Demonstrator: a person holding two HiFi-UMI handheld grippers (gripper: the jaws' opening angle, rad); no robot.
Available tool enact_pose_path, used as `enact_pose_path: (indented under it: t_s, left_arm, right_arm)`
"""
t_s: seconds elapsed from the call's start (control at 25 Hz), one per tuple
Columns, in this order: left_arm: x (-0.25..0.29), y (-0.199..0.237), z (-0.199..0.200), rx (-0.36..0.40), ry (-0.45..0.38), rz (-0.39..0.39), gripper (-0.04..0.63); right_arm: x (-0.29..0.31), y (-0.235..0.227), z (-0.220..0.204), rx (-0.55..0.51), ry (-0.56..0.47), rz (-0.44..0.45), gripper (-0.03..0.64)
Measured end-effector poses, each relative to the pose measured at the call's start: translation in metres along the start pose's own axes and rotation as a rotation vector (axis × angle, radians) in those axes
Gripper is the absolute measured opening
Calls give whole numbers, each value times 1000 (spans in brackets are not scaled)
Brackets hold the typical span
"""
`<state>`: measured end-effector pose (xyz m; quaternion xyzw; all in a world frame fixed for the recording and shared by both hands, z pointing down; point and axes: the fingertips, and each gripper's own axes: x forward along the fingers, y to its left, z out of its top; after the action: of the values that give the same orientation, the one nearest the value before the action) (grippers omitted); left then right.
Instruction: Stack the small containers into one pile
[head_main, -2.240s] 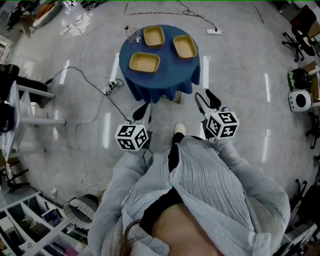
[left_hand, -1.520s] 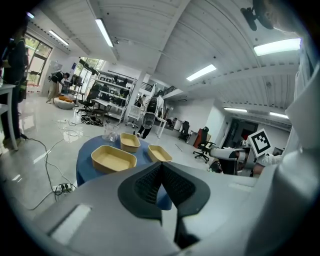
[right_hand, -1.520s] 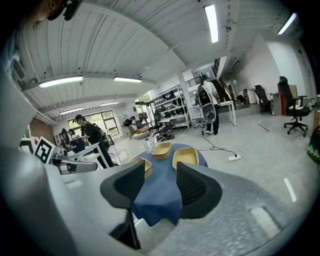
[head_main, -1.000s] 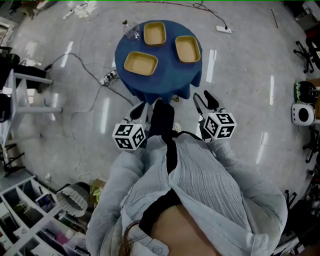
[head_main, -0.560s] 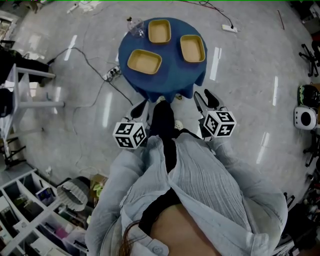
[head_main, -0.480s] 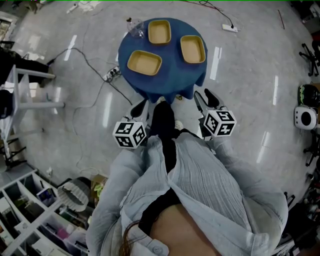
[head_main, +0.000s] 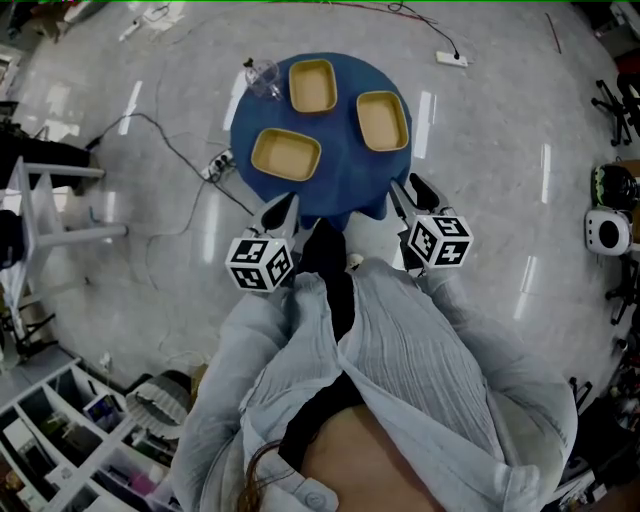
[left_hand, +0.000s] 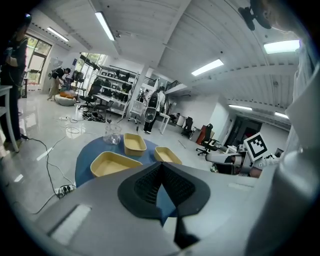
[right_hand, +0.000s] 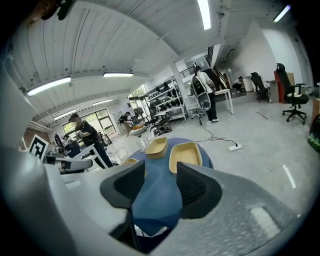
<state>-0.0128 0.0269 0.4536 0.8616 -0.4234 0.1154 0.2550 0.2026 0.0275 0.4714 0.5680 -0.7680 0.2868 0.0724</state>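
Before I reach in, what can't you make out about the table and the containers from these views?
Table legs: every view, hidden under the blue tablecloth.
Tablecloth's near edge: left gripper view, covered by the shut left hand-held gripper.
Front-left container: right gripper view, mostly behind a jaw of the open right hand-held gripper.
Glass jar: head view, too small and clear to tell whether it holds anything.

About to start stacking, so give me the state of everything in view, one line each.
Nearest shallow yellow plastic container: upright, empty, unstacked.
Farthest yellow container: upright, empty, unstacked.
Right-hand yellow container: upright, empty, unstacked.
Clear jar: upright.
Left gripper: fingers together, holding nothing.
Right gripper: fingers apart, holding nothing.
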Motion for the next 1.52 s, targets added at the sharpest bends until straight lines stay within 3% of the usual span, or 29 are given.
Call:
enact_pose_path:
  t_s: [0.68,1.28,1.52]
  left_arm:
    - [71,57,67,40,18,-106,12]
    - [121,87,77,60,72,-237,12]
    - [140,87,80,63,71,-290,12]
  right_arm:
    - [74,-7,56,6,-25,-95,195]
    - [121,-11,59,32,-14,-180,196]
    - [128,-22,61,-6,30,-218,207]
